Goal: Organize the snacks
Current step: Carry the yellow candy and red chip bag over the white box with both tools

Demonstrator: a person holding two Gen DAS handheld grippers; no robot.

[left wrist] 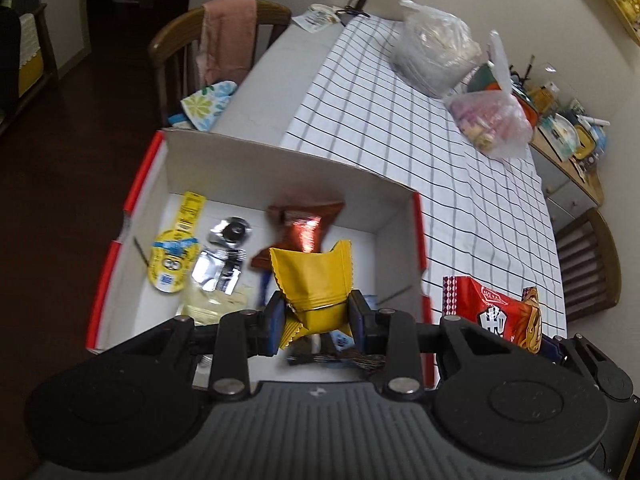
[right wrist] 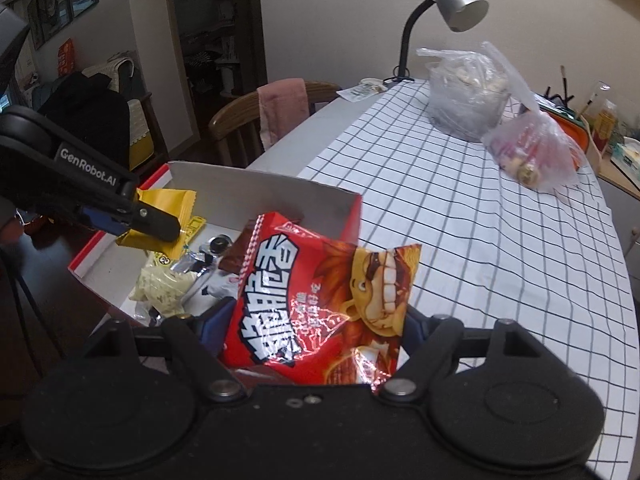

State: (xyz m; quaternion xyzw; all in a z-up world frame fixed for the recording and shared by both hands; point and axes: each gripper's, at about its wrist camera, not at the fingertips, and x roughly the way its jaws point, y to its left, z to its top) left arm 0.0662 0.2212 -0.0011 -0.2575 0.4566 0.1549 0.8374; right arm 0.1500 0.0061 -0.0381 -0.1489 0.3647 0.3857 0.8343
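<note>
My left gripper [left wrist: 316, 316] is shut on a yellow snack packet [left wrist: 312, 280] and holds it above the open white box with red sides [left wrist: 280, 164]. The box holds a brown wrapper [left wrist: 304, 228], a silver packet [left wrist: 224, 264], a yellow round-headed pouch [left wrist: 172, 256] and other snacks. My right gripper [right wrist: 316, 328] is shut on a red snack bag [right wrist: 324, 304], held just right of the box [right wrist: 260, 188]. The left gripper [right wrist: 156, 220] with its yellow packet [right wrist: 164, 204] shows in the right wrist view.
The table has a white checked cloth [right wrist: 460, 208]. Two plastic bags [right wrist: 468, 92] [right wrist: 536, 152] and a grey desk lamp [right wrist: 452, 0] stand at the far end. A wooden chair with a pink towel [right wrist: 280, 108] stands by the table's left side.
</note>
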